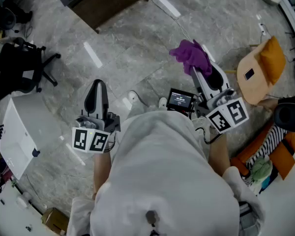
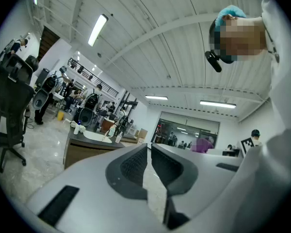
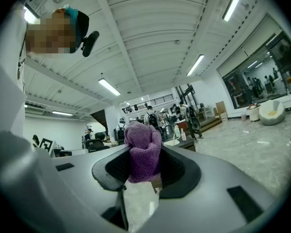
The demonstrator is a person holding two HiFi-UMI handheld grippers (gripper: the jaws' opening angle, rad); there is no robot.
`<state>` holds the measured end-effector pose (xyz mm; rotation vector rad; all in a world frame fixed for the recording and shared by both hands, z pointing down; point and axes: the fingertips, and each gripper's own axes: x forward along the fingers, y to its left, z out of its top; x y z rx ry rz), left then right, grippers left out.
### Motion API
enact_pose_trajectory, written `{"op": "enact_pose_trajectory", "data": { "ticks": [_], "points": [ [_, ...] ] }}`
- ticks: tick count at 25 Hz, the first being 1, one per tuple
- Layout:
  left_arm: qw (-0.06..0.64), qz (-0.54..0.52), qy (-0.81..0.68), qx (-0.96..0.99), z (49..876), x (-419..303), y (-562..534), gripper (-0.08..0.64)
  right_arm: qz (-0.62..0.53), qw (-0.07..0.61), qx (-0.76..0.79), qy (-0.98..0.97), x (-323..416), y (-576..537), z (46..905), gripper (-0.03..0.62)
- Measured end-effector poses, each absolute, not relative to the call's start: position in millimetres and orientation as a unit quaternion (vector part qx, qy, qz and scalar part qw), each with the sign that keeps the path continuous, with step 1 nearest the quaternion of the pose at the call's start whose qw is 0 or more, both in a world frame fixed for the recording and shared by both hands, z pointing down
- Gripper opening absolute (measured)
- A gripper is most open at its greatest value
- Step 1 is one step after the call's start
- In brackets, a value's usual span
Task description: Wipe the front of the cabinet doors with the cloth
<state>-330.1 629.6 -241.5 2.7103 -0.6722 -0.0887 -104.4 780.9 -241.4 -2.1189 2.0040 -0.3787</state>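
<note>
Right gripper (image 1: 201, 74) is clamped tight on the purple cloth (image 1: 191, 54), which bunches up out of the top of the jaws, held over the grey marble floor (image 1: 137, 58). Left gripper (image 2: 149, 155) has its jaws pretty much together with nothing in them. The dark brown cabinet (image 1: 113, 1) sits well apart from both.

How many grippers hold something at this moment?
1. The right gripper is shut on the purple cloth; the left gripper is shut and empty.
</note>
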Motion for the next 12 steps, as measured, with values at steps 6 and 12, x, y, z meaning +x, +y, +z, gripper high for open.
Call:
{"op": "enact_pose_trajectory", "data": {
  "ticks": [6, 12],
  "points": [
    [0.174, -0.043, -0.237, 0.955, -251, -305, 685, 0.031, -0.117, 0.090, -0.693, 0.705, -99, 816, -244, 0.152],
    [0.166, -0.041, -0.256, 0.952, -249, -311, 708, 0.031, -0.108, 0.096, -0.680, 0.719, -98, 835, -243, 0.152]
  ]
}}
